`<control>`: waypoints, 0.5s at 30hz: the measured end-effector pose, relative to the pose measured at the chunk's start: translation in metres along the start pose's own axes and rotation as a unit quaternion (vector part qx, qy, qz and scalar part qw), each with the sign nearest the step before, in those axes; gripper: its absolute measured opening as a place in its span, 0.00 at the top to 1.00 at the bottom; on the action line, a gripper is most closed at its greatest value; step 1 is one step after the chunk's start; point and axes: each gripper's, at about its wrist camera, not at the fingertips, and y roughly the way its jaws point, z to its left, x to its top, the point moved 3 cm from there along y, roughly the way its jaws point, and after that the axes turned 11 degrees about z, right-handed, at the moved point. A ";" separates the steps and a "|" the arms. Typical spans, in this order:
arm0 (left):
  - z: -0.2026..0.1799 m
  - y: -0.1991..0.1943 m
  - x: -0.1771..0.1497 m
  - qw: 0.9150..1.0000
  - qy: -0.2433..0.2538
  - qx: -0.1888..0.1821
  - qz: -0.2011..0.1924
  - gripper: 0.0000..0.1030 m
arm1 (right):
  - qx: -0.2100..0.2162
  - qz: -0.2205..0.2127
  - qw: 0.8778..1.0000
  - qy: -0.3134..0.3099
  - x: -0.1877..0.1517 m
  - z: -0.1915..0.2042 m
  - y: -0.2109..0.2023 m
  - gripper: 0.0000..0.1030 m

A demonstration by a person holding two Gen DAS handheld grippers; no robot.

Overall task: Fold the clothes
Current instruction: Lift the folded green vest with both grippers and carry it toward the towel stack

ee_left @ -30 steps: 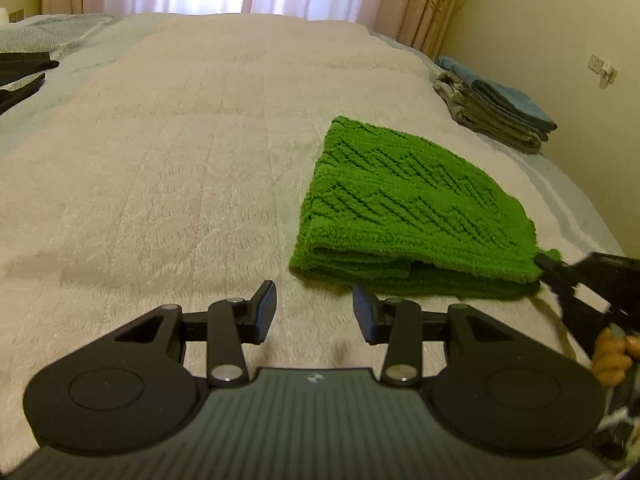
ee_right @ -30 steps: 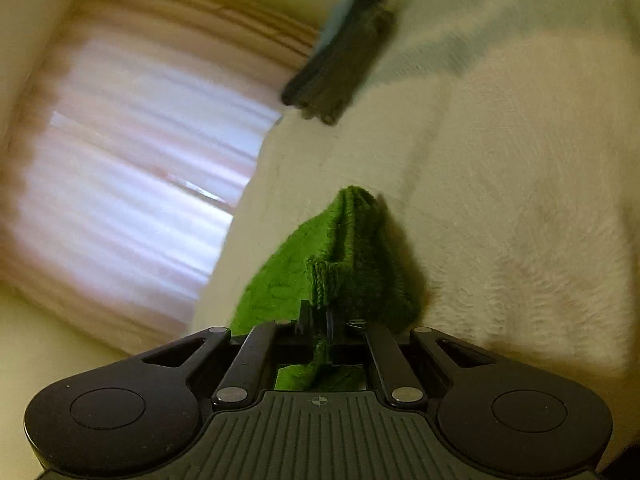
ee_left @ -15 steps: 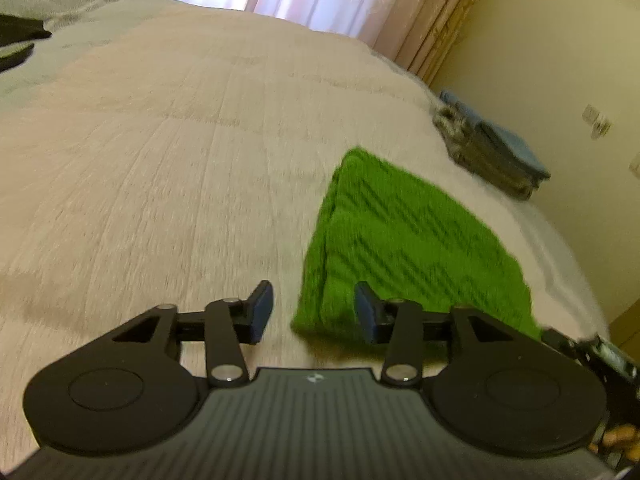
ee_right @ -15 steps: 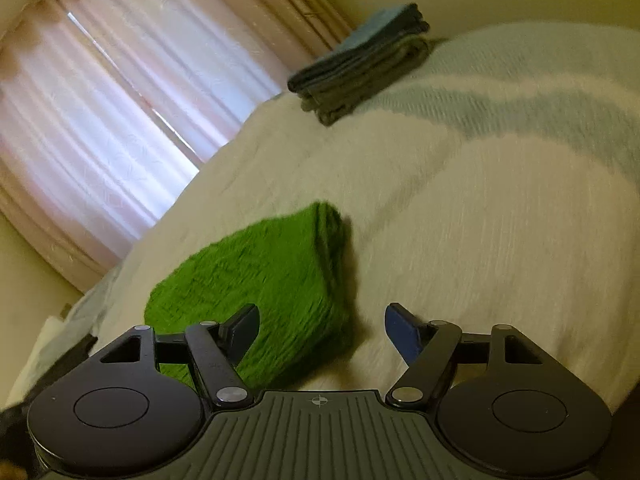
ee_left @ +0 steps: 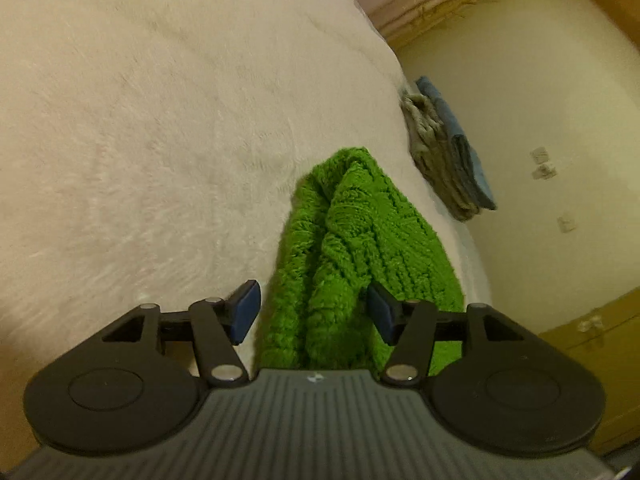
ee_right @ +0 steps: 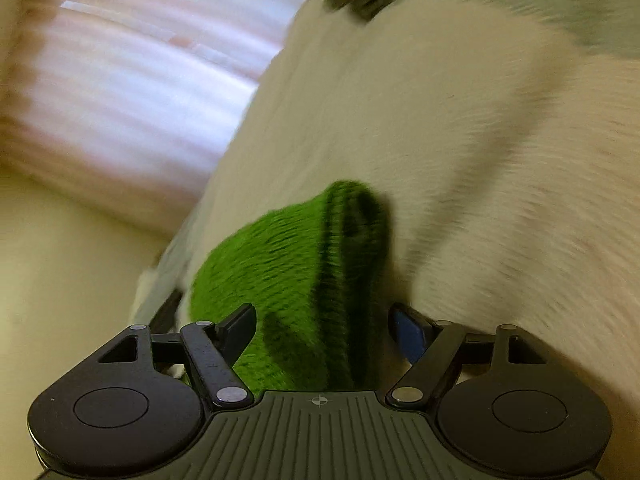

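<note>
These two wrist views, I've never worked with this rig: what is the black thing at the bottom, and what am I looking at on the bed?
Each picture comes from a camera mounted on a hand-held gripper, looking forward along its two fingers. The black shape at the bottom is that gripper itself: the left gripper in one view, the right gripper in the other. A person carries one in each hand; no robot arm is involved. On the cream bedspread lies a folded green knit garment. It sits between both pairs of open jaws, which have just been opening, so nothing is gripped. A stack of folded clothes rests at the bed's far edge.
</note>
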 end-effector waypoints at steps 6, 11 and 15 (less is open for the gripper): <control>0.002 0.023 0.011 0.999 -0.006 -0.027 0.036 0.60 | 0.003 0.014 1.000 0.025 -0.002 -0.004 0.015 0.63; -0.023 0.017 0.012 1.000 0.013 0.013 0.025 0.76 | -0.052 0.004 0.998 0.045 -0.002 0.027 0.003 0.72; -0.068 -0.001 0.014 0.998 0.047 0.042 0.017 0.79 | -0.086 0.002 0.995 0.059 0.010 0.063 -0.020 0.72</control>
